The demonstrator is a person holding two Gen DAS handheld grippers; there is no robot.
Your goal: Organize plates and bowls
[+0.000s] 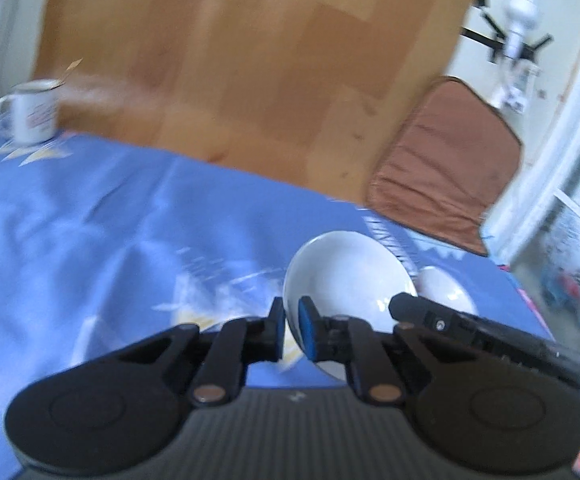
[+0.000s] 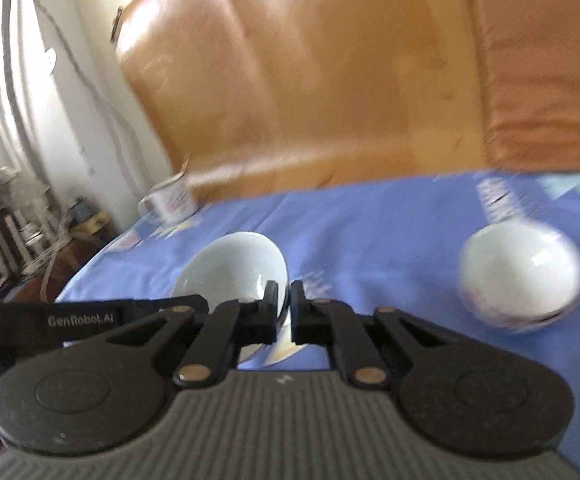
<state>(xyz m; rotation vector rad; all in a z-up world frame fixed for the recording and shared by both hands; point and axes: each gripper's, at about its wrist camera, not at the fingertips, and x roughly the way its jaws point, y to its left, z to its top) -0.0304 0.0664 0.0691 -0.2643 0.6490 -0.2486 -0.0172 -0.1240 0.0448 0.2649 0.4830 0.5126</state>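
Both my claws are pinched onto the rim of the same white bowl (image 1: 342, 280): left gripper (image 1: 292, 330) on one side, right gripper (image 2: 284, 312) opposite. It's tilted, just above the blue cloth (image 1: 90, 220) near the desk's near edge. I'd level it, keep both grips even, then nest it into the second bowl (image 2: 522, 276) beside it.

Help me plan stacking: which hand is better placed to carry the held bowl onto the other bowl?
Probably the right gripper: it clamps the held bowl on the rim nearer the second bowl.
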